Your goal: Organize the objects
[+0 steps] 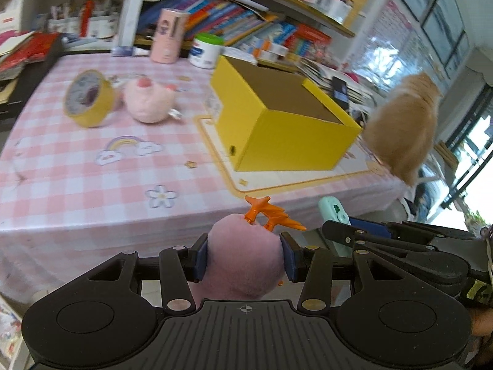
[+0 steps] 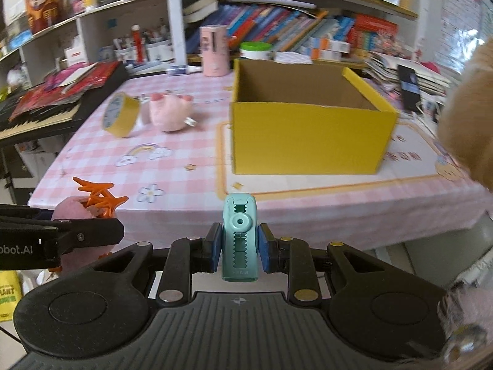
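Observation:
My left gripper (image 1: 245,259) is shut on a pink plush toy (image 1: 243,265) with orange plastic feet (image 1: 271,214), held in front of the table's near edge. My right gripper (image 2: 239,248) is shut on a mint-green correction-tape dispenser (image 2: 239,237), upright between its blue pads. Each gripper shows at the other view's side: the dispenser (image 1: 332,215) on the right, the plush toy (image 2: 77,211) on the left. An open yellow cardboard box (image 1: 277,117) (image 2: 308,132) stands on the pink checked tablecloth (image 1: 92,169) (image 2: 172,169).
A yellow tape roll (image 1: 87,98) (image 2: 120,118) and a pink plush pig (image 1: 149,101) (image 2: 171,112) lie at the table's left. A pink canister (image 1: 168,35) and a white jar (image 1: 205,51) stand at the back by bookshelves. An orange cat (image 1: 403,123) stands at the table's right edge.

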